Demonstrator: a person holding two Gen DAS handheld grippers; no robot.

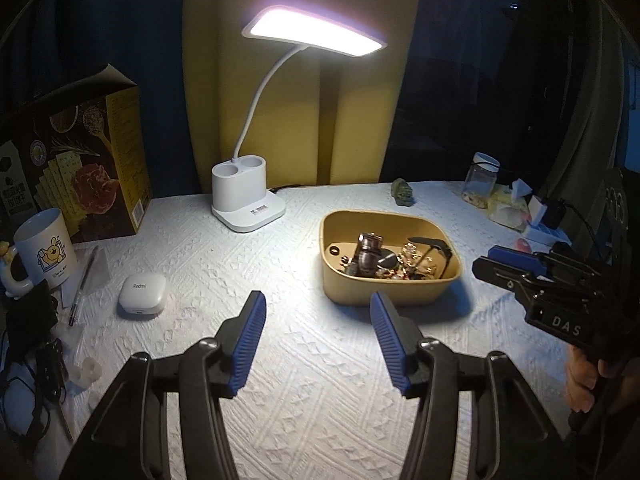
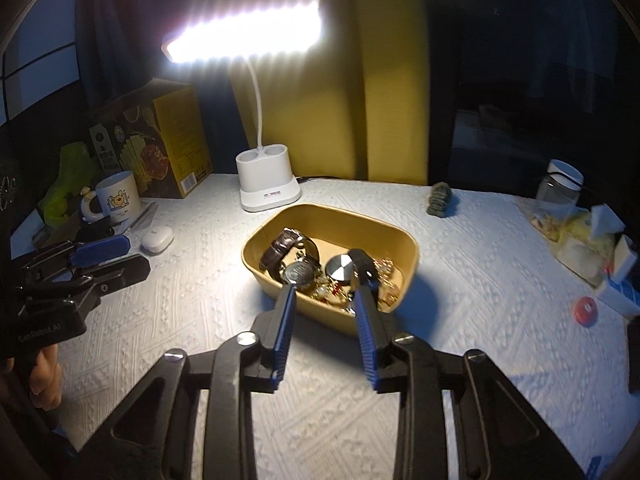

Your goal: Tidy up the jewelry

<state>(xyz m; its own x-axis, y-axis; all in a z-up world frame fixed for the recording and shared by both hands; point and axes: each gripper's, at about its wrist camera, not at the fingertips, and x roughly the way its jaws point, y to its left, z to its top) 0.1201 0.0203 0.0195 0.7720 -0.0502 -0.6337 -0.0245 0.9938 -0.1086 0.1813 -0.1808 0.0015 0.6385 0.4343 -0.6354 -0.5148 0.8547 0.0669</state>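
The tan tray [image 2: 404, 248] of tangled watches and jewelry [image 2: 320, 268] lies straight ahead of the right gripper [image 2: 326, 294], its fingers apart and empty at the near rim, while the left gripper [image 1: 318, 312], also apart, hangs farther back

We see a mustard-yellow tray [image 2: 404, 250], a white embossed tablecloth [image 2: 460, 280], blue ribbed pads [image 1: 250, 344] and a white lamp [image 1: 248, 196].

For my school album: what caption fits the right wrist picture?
Open right hand-held gripper reaching over a yellow tray of watches and jewelry.
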